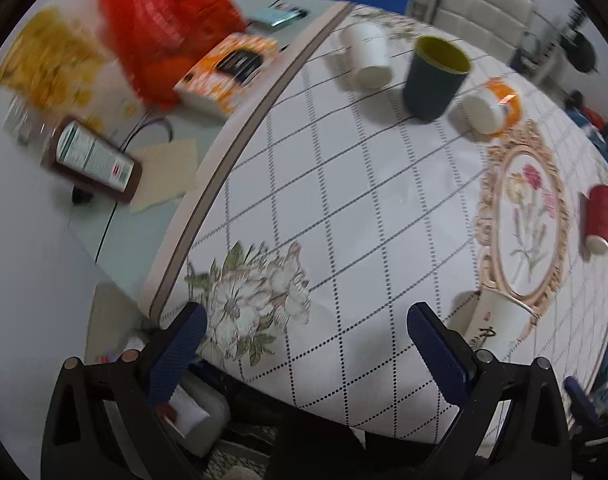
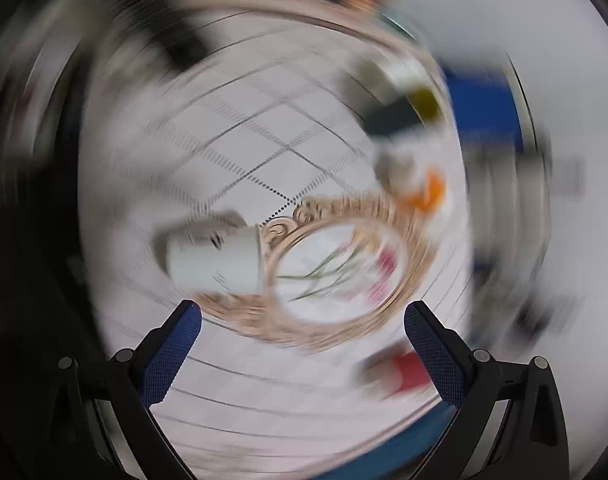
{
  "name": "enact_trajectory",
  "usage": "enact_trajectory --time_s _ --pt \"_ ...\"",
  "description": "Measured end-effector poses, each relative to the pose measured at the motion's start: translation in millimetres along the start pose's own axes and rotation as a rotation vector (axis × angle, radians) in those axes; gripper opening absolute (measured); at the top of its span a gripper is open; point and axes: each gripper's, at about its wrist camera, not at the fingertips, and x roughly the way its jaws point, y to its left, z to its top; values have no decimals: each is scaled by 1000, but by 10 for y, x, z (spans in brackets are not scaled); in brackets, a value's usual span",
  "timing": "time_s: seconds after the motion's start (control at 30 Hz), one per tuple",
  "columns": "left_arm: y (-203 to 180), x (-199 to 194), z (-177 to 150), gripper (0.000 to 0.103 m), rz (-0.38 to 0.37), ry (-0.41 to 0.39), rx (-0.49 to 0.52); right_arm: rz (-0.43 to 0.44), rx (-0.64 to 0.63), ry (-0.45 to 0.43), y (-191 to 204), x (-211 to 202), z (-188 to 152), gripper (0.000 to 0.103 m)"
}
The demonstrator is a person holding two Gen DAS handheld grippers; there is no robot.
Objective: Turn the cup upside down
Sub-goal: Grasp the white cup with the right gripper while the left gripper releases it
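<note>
Several cups stand on the patterned tablecloth (image 1: 343,208). A dark blue cup with a yellow inside (image 1: 435,78) stands mouth up at the back. A white cup (image 1: 367,56), an orange and white cup (image 1: 489,108), a red cup (image 1: 599,216) and a white printed cup (image 1: 499,320) stand upside down. My left gripper (image 1: 304,320) is open and empty above the near table edge. My right gripper (image 2: 304,316) is open and empty; its view is blurred by spinning motion. The white printed cup (image 2: 216,258) lies just beyond its left finger.
A side table at the left holds a red bag (image 1: 164,28), a yellow bag (image 1: 52,64), an orange box (image 1: 228,72) and a brown bottle (image 1: 92,160). A white chair (image 1: 483,8) stands behind the table. A gold floral medallion (image 1: 523,220) is printed on the cloth.
</note>
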Motion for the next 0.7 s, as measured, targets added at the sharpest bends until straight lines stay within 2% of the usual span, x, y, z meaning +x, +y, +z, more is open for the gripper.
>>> enact_trajectory --time_s 0.07,0.17,0.23,0.33,0.53,0.7 --pt "33 95 -61 103 18 25 -46 -133 -361 -48 275 71 -44 103" --pt "92 214 -160 103 30 60 -105 -276 -805 -114 632 261 -222 103" --pt "125 298 -234 103 39 85 -139 -337 -1022 -148 773 410 -341 103" --pt "138 410 -338 103 46 109 -168 -378 -1251 -183 933 601 -465 103" --pt "47 684 -490 103 39 165 -167 -379 -1514 -192 1126 890 -612 92" --pt "-29 821 -540 103 35 182 -143 -380 -1604 -190 1195 1104 -657 92"
